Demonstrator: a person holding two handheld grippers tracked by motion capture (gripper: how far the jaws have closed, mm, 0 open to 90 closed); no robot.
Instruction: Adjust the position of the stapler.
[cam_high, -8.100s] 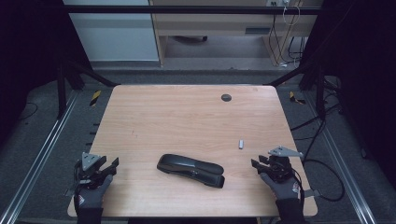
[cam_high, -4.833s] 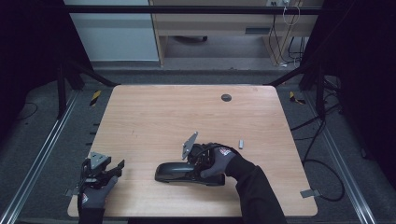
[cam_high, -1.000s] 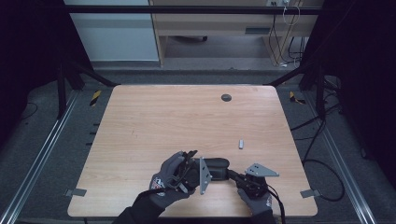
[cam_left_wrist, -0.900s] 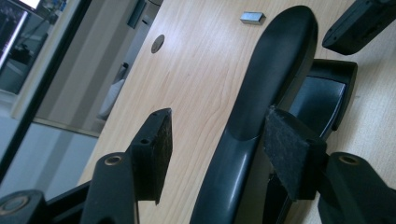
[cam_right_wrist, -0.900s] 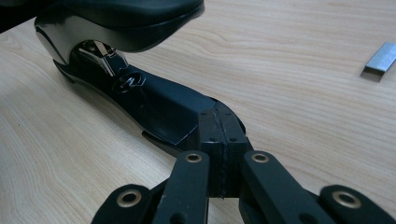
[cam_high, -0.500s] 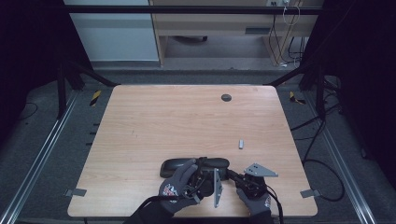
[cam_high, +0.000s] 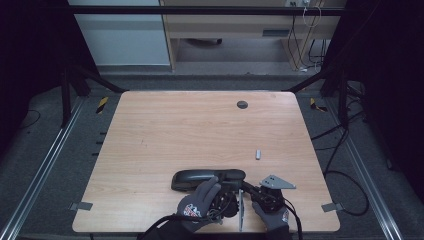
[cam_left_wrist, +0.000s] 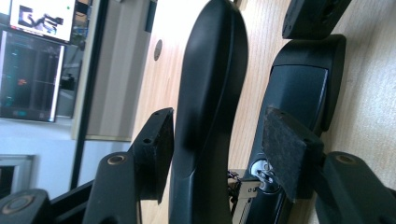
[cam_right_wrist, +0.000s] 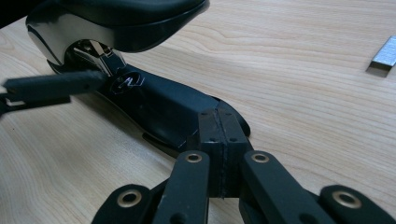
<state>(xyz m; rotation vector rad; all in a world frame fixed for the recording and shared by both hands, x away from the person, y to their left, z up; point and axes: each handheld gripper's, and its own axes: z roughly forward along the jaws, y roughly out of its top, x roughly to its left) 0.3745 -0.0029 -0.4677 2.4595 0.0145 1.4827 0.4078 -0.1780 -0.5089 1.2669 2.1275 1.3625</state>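
A black stapler (cam_high: 200, 176) lies near the table's front edge with its top arm (cam_left_wrist: 210, 84) lifted off its base (cam_left_wrist: 299, 93). My left gripper (cam_left_wrist: 217, 151) is open and straddles the top arm; the left pad (cam_left_wrist: 156, 149) is close against it and the right pad (cam_left_wrist: 289, 154) stands apart. My right gripper (cam_right_wrist: 219, 137) is shut, and its joined tips rest on the front end of the stapler base (cam_right_wrist: 159, 102). In the high view the left gripper (cam_high: 227, 197) and the right gripper (cam_high: 252, 190) meet at the stapler's right end.
A small grey strip of staples (cam_high: 258, 154) lies on the wooden table (cam_high: 175, 130) to the right of the stapler, also seen as the strip of staples (cam_right_wrist: 384, 51). A dark round disc (cam_high: 242, 104) sits at the far side.
The left hand came from the table's left edge to the stapler and shifted right over the last second. The right gripper stays at the stapler's right end.
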